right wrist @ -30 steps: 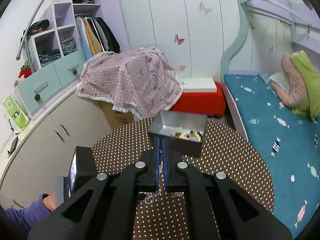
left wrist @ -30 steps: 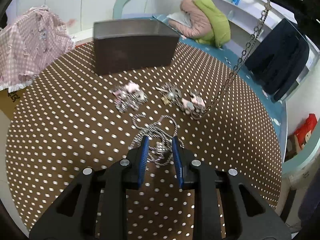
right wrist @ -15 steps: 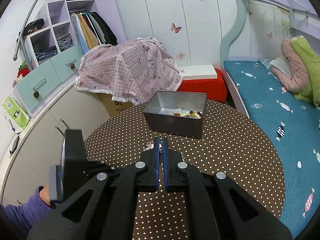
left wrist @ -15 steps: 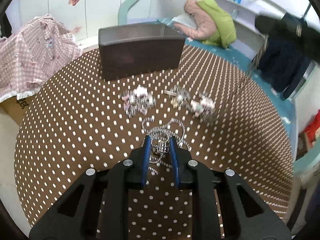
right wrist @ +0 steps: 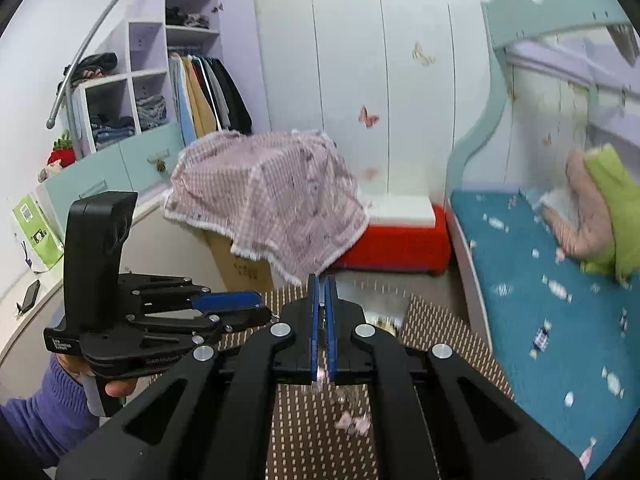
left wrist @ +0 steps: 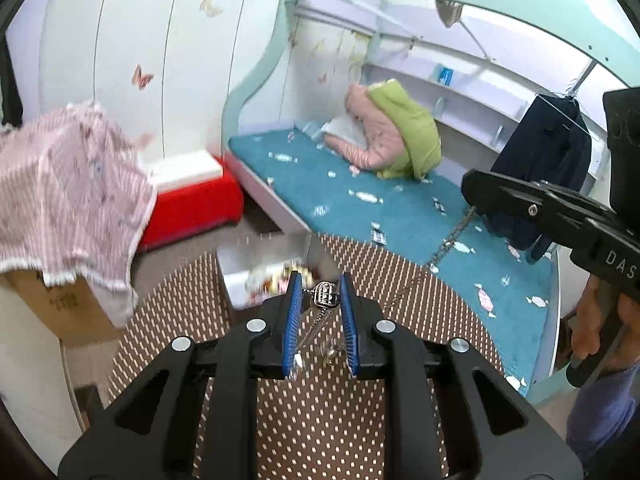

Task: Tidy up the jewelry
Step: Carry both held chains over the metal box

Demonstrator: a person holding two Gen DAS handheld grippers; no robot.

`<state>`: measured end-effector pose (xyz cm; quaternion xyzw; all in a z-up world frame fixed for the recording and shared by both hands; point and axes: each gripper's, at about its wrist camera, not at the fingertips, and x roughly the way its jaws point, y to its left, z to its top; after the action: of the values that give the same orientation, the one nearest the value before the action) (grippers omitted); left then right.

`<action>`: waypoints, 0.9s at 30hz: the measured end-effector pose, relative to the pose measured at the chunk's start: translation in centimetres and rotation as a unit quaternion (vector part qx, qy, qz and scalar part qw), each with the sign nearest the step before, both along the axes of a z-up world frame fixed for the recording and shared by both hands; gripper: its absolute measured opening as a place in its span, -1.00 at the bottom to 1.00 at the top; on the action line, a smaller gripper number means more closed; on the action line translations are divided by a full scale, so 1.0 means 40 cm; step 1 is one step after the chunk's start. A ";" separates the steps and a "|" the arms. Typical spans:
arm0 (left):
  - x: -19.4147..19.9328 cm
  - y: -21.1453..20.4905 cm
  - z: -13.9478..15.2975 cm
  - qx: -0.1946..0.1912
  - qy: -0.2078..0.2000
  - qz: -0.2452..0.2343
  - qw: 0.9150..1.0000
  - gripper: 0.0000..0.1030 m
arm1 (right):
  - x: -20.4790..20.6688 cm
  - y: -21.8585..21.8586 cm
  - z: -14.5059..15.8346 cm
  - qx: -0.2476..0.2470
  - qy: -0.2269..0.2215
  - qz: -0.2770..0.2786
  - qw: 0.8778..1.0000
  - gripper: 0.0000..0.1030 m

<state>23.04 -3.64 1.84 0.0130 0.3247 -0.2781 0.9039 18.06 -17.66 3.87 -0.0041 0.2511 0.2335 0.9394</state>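
Observation:
My left gripper (left wrist: pixel 320 286) is shut on a silver pendant necklace (left wrist: pixel 326 294), lifted above the brown dotted table (left wrist: pixel 320 420); its chain hangs down between the blue pads. The grey metal box (left wrist: pixel 260 276) with jewelry inside sits just beyond, blurred. My right gripper (right wrist: pixel 322 284) is shut on a chain; in the left wrist view it is at the right (left wrist: pixel 476 196), with the chain (left wrist: pixel 452 240) dangling from it. The left gripper (right wrist: pixel 256 308) shows at the left of the right wrist view. Loose pieces (right wrist: pixel 352 424) lie on the table below.
A pink checked cloth (right wrist: pixel 272 200) covers a cardboard box beyond the table. A red and white stool (right wrist: pixel 396 236) stands by the bed with the teal mattress (right wrist: pixel 540 280). A wardrobe with shelves (right wrist: pixel 160 100) is at the left.
My left gripper closed on the pendant necklace and lifted it off the table toward the box. My right gripper rose higher with its chain; both views tilted upward.

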 end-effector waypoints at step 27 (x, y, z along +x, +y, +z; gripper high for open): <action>0.281 -0.048 0.207 -0.015 -0.010 0.017 1.000 -0.63 | 0.196 0.030 0.310 0.000 -0.082 -0.016 0.996 -0.96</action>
<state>34.27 -5.54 10.12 -0.0034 0.3118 -0.2669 0.9119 25.91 -16.46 16.27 -0.0194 0.1733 0.2169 0.9605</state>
